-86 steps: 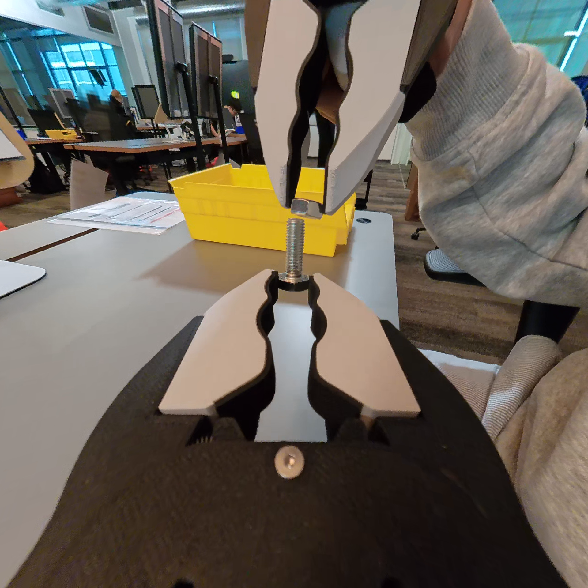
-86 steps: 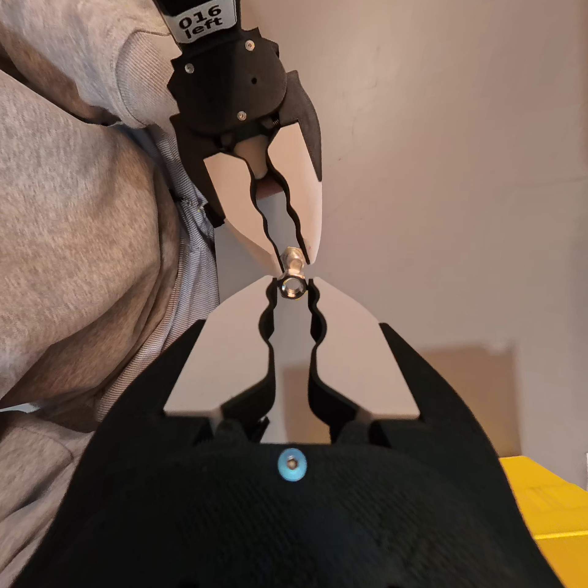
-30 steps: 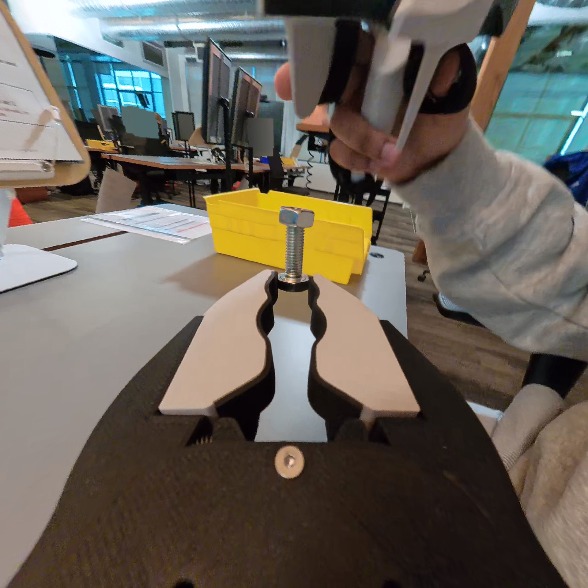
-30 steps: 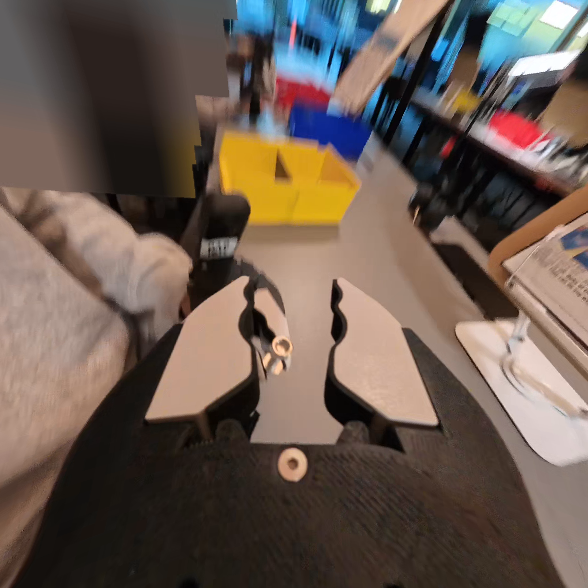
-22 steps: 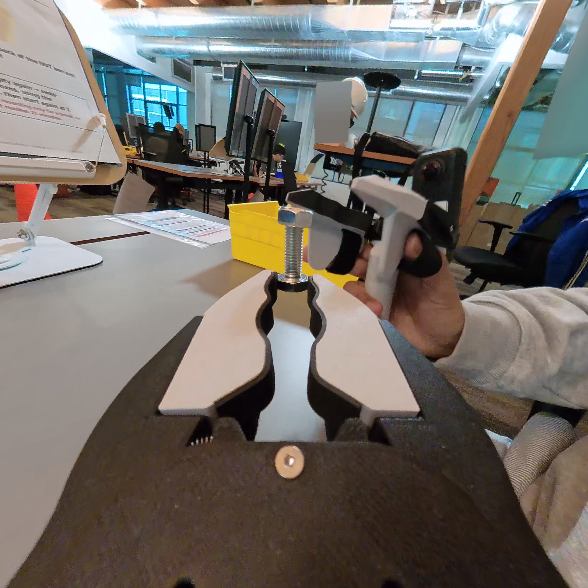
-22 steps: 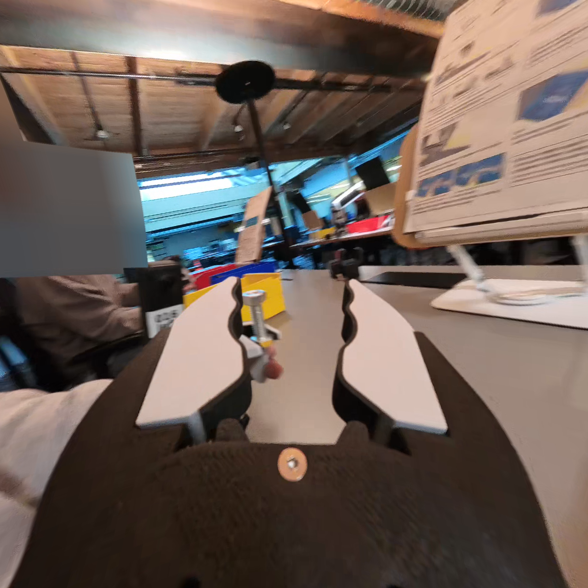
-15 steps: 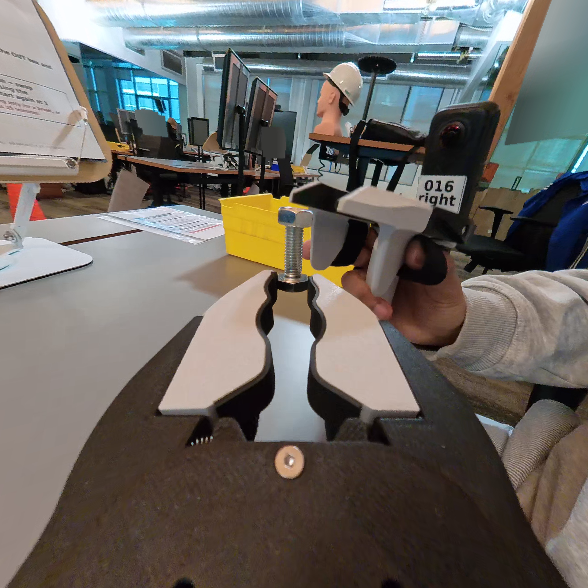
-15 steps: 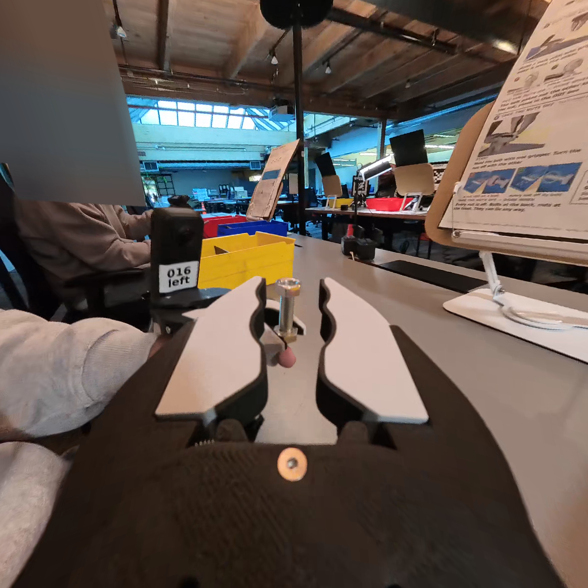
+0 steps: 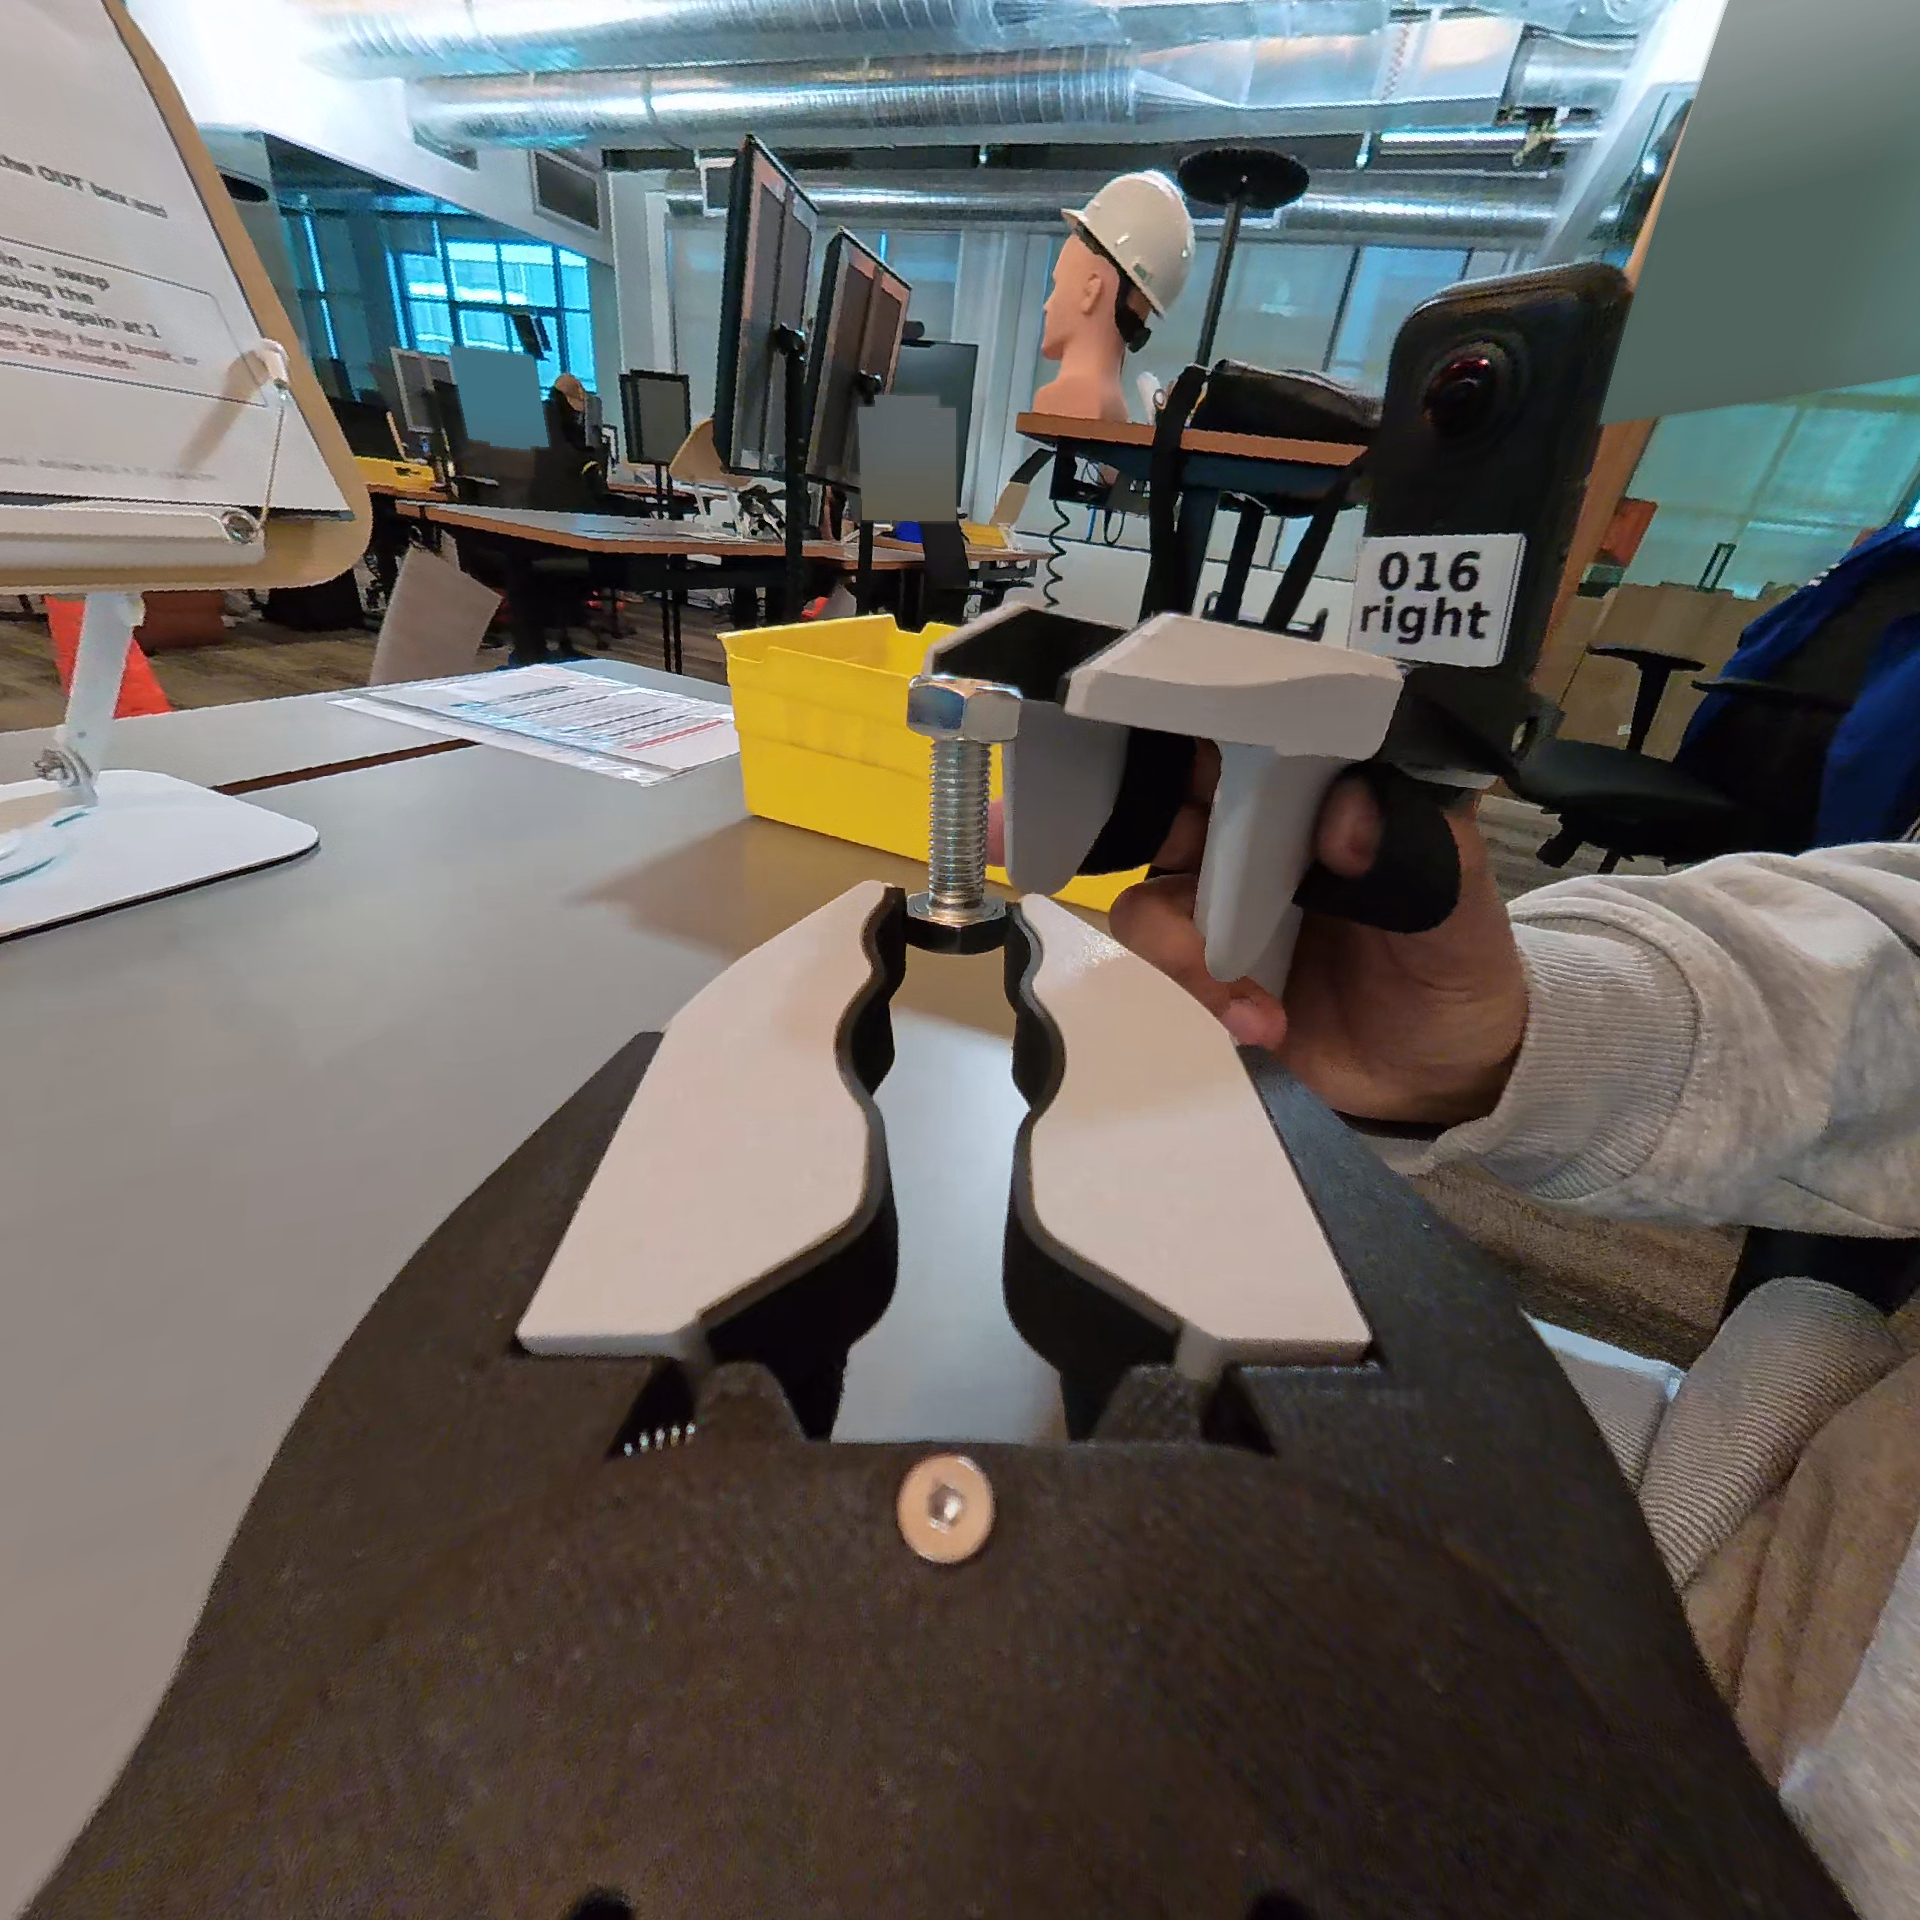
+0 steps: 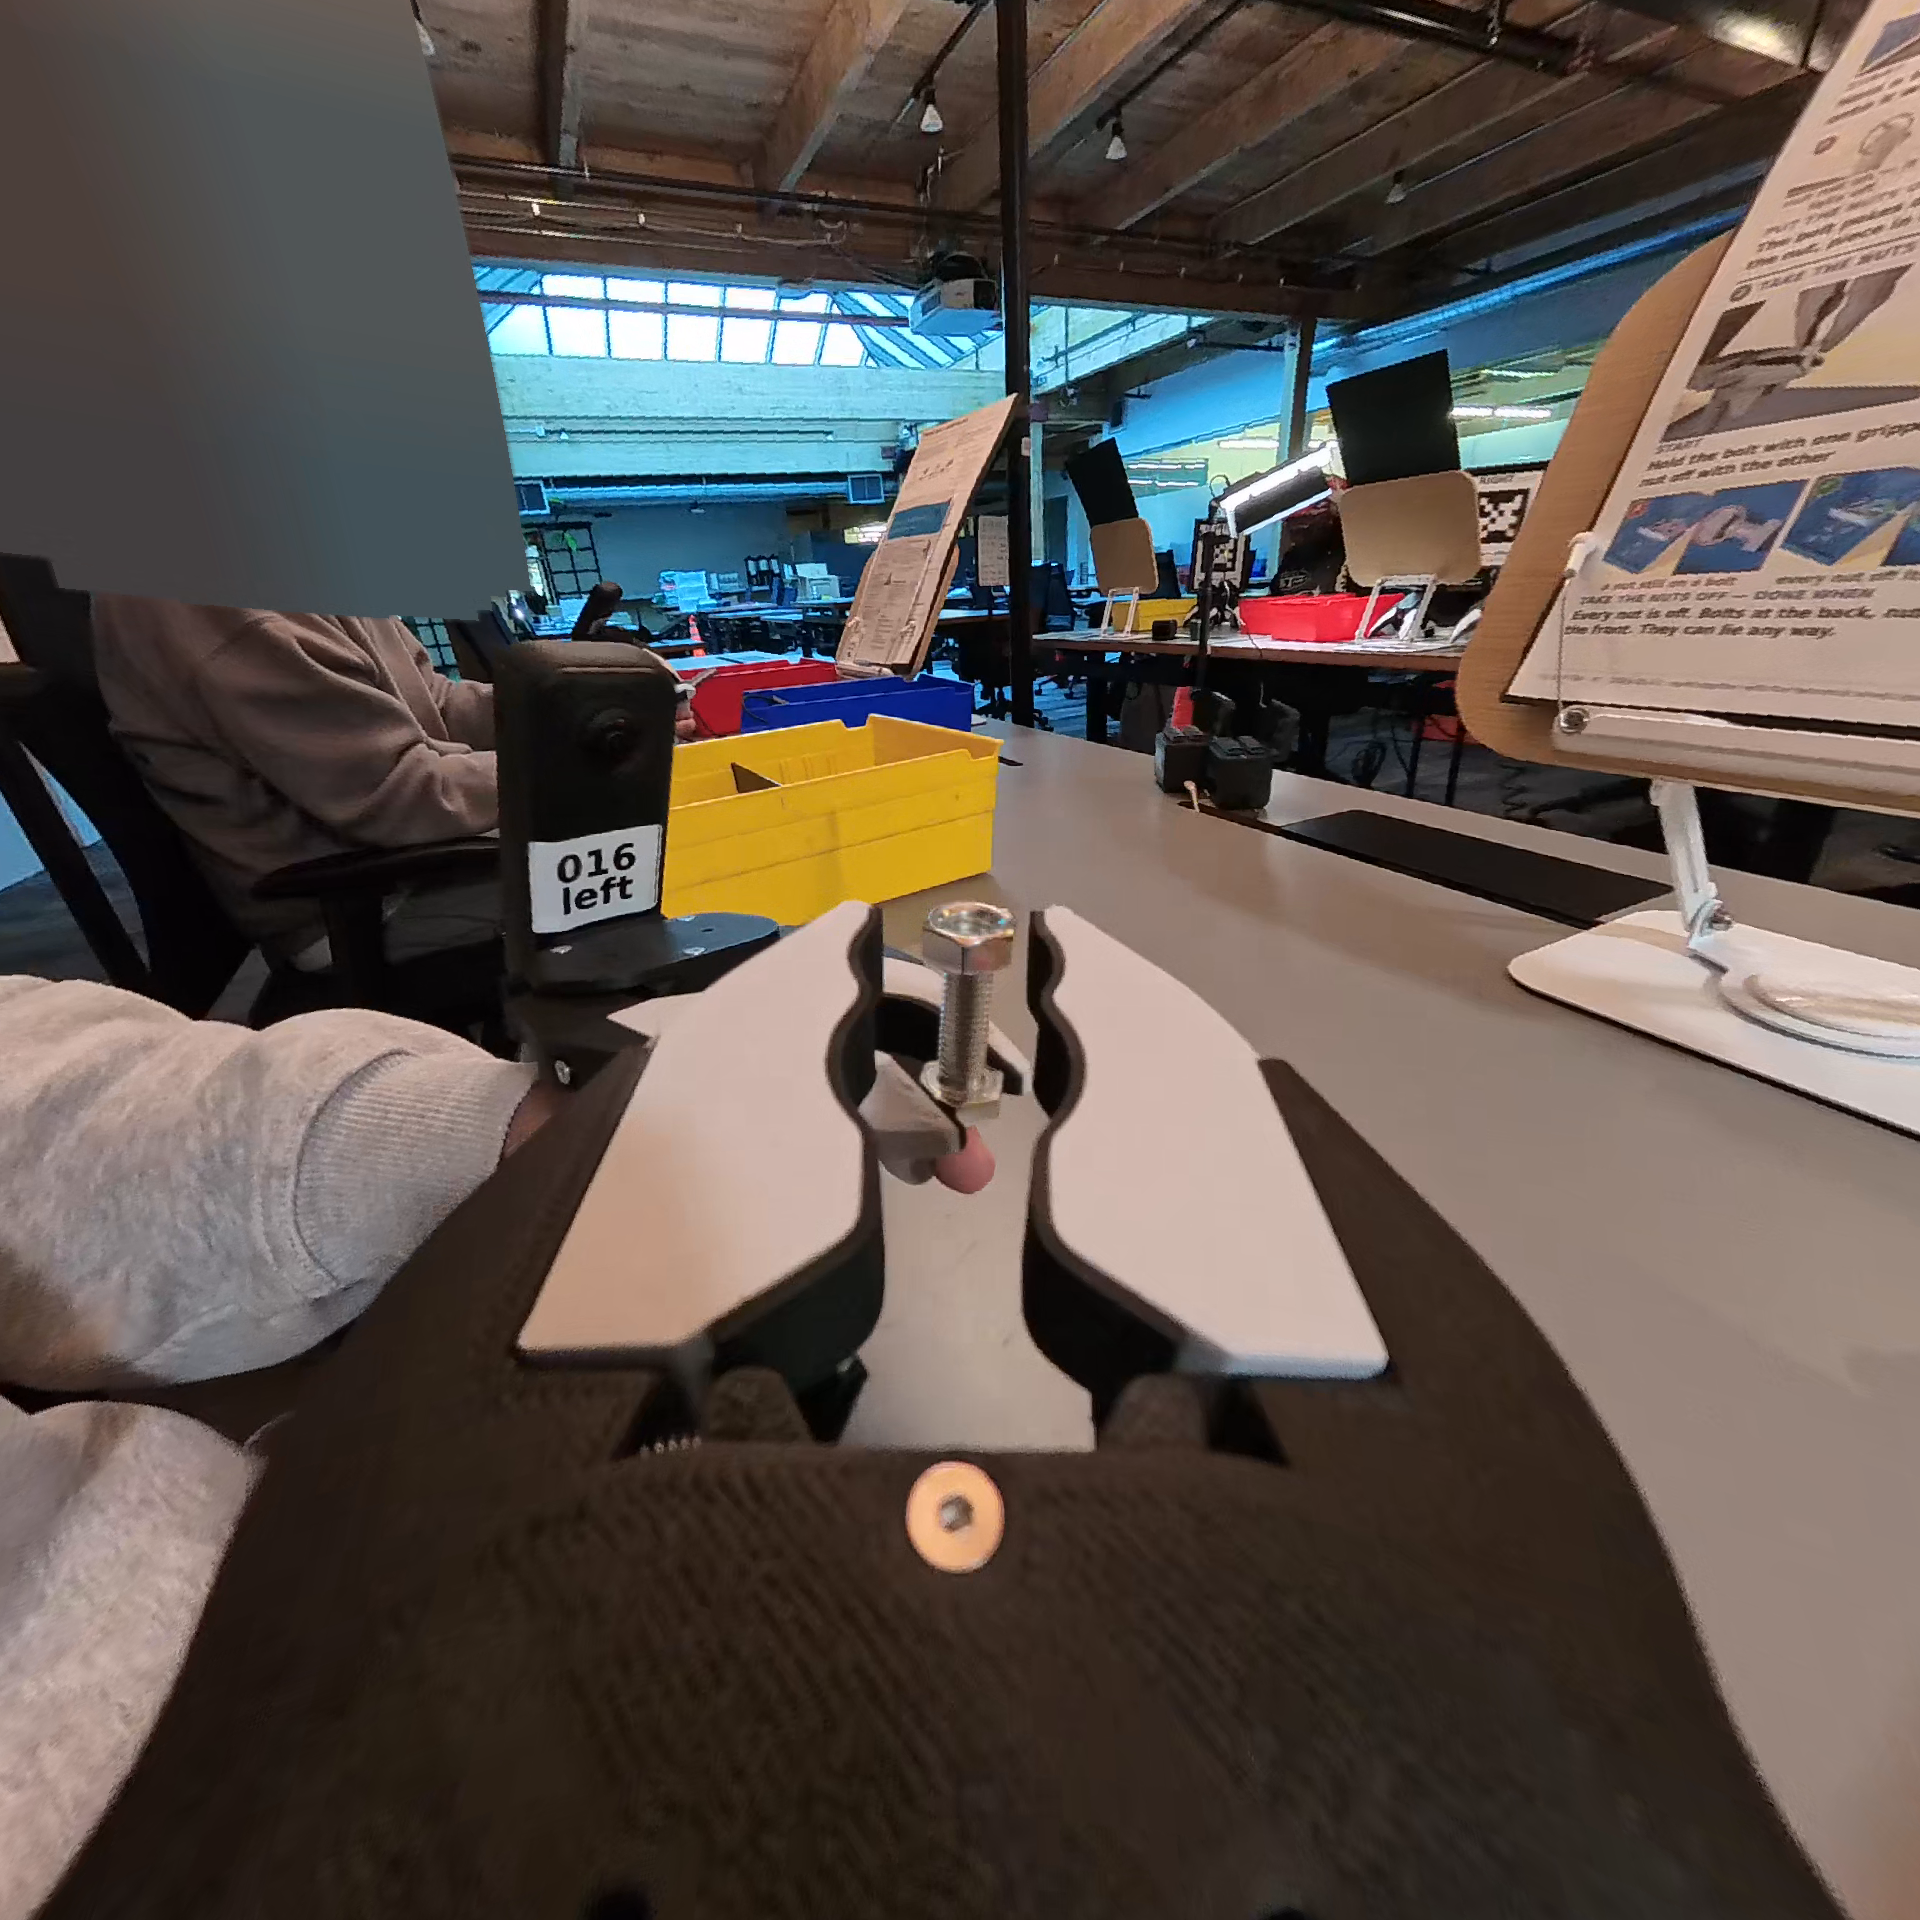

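A silver bolt (image 9: 958,800) stands upright, hex head up, with a nut (image 9: 951,920) at its lower end. My left gripper (image 9: 951,916) is shut on the nut and holds the bolt above the grey table (image 9: 312,1039). My right gripper (image 10: 954,935) is open, with its two fingertips on either side of the bolt head (image 10: 968,933) and small gaps on both sides. In the left wrist view the right gripper (image 9: 1049,717) comes in level from the right at head height, held by a hand (image 9: 1382,987). The left gripper's fingers (image 10: 914,1122) show below the nut (image 10: 961,1086).
A yellow bin (image 9: 821,727) stands just behind the bolt, also in the right wrist view (image 10: 831,821). A document stand (image 9: 135,416) is at far left, seen at right in the other view (image 10: 1766,520). A laminated sheet (image 9: 561,712) lies beyond. A seated person (image 10: 291,727) is off the table. About 4 cm separates my left fingertips from my right.
The right gripper came down from above the bolt, levelled out and moved in until its open fingertips flank the bolt head. The left gripper kept hold of the nut and stayed still.
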A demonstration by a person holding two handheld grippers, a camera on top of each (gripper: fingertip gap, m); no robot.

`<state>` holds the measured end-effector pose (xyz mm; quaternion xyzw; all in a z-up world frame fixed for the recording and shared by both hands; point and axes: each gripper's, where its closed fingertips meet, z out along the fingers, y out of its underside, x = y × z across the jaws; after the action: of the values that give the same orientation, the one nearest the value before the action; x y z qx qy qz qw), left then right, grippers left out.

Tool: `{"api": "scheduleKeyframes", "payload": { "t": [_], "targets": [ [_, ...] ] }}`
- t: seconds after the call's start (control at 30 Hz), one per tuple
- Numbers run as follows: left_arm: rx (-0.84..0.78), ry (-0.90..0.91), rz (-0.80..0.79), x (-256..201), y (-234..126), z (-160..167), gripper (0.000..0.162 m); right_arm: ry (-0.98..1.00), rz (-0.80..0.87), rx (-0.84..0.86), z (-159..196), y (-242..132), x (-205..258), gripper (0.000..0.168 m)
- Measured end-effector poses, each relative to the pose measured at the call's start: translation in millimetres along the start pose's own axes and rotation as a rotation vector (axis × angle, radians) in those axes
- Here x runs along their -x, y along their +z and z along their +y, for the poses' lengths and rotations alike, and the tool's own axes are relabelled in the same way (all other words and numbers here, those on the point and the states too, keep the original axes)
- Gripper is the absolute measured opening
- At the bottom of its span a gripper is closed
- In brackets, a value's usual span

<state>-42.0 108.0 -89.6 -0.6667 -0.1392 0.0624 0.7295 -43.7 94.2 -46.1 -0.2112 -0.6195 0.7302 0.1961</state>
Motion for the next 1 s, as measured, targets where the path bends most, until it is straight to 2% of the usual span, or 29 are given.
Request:
{"api": "scheduleKeyframes", "payload": {
  "t": [0.37,0.6,0.8,1.0],
  "targets": [
    [0.014,0.014,0.003,-2.6,1.7,2.7,0.019,-0.014,0.030,0.043,5.7,2.0,-2.5,0.018],
    [0.022,0.013,0.023,-5.5,1.9,4.1,0.019,0.006,-0.047,0.000,-4.6,-2.9,1.6,0.018],
    [0.032,0.018,0.022,-5.1,2.0,5.3,0.019,0.082,0.018,-0.041,-13.7,-16.8,-25.4,0.018],
    [0.052,0.012,0.023,-4.0,2.5,8.4,0.019,-0.057,0.019,0.060,-1.2,-8.3,-11.7,0.017]
  ]
}}
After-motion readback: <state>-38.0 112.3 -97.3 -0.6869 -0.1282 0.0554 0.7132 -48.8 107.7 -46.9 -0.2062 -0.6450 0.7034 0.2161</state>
